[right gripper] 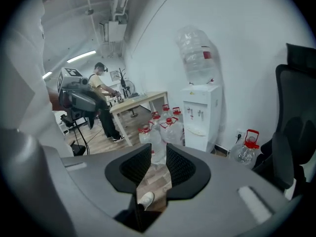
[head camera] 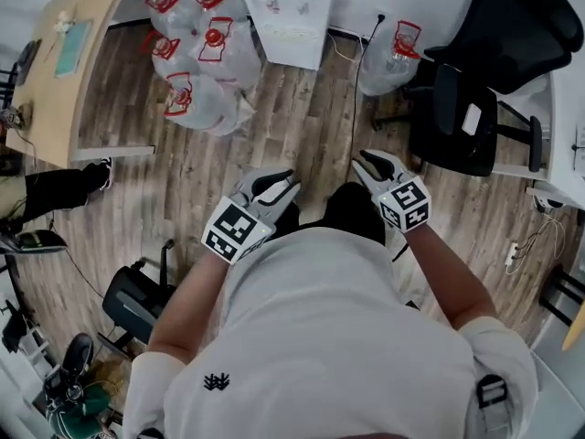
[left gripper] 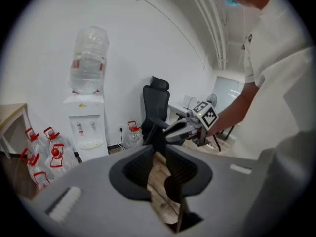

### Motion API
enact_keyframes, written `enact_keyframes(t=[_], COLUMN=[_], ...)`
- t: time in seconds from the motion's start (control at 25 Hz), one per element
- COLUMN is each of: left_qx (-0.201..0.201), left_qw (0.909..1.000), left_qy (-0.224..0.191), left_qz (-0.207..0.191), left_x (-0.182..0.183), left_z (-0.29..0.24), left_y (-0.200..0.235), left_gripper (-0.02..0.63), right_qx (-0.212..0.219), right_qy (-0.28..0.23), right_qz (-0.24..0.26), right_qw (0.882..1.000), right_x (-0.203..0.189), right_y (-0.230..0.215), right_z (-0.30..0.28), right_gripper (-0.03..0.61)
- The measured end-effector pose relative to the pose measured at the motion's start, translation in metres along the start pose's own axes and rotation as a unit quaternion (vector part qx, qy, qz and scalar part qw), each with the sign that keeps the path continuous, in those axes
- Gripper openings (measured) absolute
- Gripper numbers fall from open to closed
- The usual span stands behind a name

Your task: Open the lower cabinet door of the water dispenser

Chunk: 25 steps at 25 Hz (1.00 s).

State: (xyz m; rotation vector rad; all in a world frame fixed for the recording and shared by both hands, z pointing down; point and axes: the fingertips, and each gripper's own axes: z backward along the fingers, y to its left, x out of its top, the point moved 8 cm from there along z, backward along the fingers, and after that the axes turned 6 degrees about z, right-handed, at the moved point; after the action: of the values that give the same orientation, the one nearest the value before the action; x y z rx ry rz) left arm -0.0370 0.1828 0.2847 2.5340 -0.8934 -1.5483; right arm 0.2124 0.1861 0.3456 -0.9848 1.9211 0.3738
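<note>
The white water dispenser (head camera: 288,16) stands against the far wall with an upturned clear bottle (left gripper: 89,58) on top. Its lower cabinet front (left gripper: 93,151) looks flat and closed, and it is partly hidden in the right gripper view (right gripper: 199,113). Both grippers hang in the air in front of my body, well short of the dispenser. My left gripper (head camera: 277,188) is open, with only floor showing between its jaws (left gripper: 158,154). The right gripper (head camera: 369,166) is open too, and nothing sits in its gap (right gripper: 159,154).
Several clear water jugs with red caps (head camera: 196,62) crowd the floor left of the dispenser, and one more (head camera: 393,58) stands to its right. A black office chair (head camera: 475,108) is at the right, a wooden desk (head camera: 64,62) at the left. Another person (right gripper: 101,102) stands by that desk.
</note>
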Motion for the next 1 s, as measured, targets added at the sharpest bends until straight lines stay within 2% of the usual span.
enact_keyframes(t=[0.12, 0.28, 0.44, 0.76, 1.0], left_qx=[-0.02, -0.027, -0.04, -0.07, -0.093], left_qw=[0.9993, 0.9992, 0.9977, 0.9937, 0.9913], left_qy=[0.028, 0.029, 0.053, 0.086, 0.093], left_qz=[-0.017, 0.003, 0.014, 0.013, 0.014], left_x=[0.008, 0.019, 0.029, 0.048, 0.043], left_z=[0.006, -0.018, -0.057, -0.16, -0.237], left_y=[0.046, 0.081, 0.108, 0.172, 0.217], left_gripper=[0.1, 0.1, 0.101, 0.101, 0.101], right_qx=[-0.025, -0.029, -0.028, -0.012, 0.001], right_qy=[0.001, 0.013, 0.035, 0.075, 0.11], right_qz=[-0.017, -0.025, -0.04, -0.005, 0.019], right_qw=[1.0, 0.999, 0.998, 0.997, 0.994], right_x=[0.015, 0.012, -0.012, -0.06, -0.097], right_y=[-0.015, -0.056, -0.118, -0.259, -0.324], right_z=[-0.043, -0.093, -0.159, -0.299, -0.379], right_gripper=[0.072, 0.075, 0.095, 0.099, 0.104])
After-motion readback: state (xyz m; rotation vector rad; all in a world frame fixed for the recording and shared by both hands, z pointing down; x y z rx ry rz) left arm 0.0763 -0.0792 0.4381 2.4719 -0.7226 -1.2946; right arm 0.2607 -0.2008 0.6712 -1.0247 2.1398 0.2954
